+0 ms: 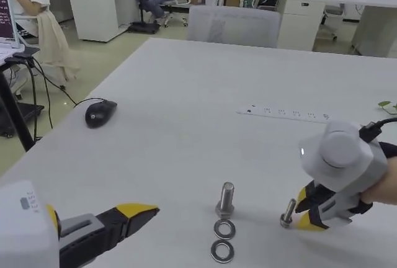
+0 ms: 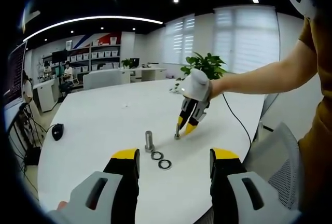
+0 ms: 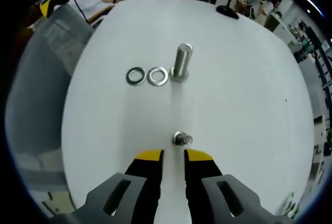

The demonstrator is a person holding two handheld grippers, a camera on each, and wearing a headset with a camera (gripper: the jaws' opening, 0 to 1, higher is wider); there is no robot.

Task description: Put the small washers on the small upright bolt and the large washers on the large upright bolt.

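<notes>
On the matte white counter, a glossy black mouse lies at the far left. The left gripper has grey plastic housing and black jaws tipped in yellow. In its own view the jaws stand wide apart with nothing between them.

Near the middle, the large bolt stands upright on its head, a dull steel cylinder. Two flat steel washers lie at its 6 o'clock, one beyond the other, close together. In the right gripper view they sit side by side at the bolt's 9 o'clock.

The small bolt is at the large bolt's 3 o'clock and leans slightly. The right gripper is right at it. Its own view shows the jaws narrowly parted, with the bolt's end just past the tips. I cannot tell whether they touch it. A white power strip lies flat at 12 o'clock from there.
</notes>
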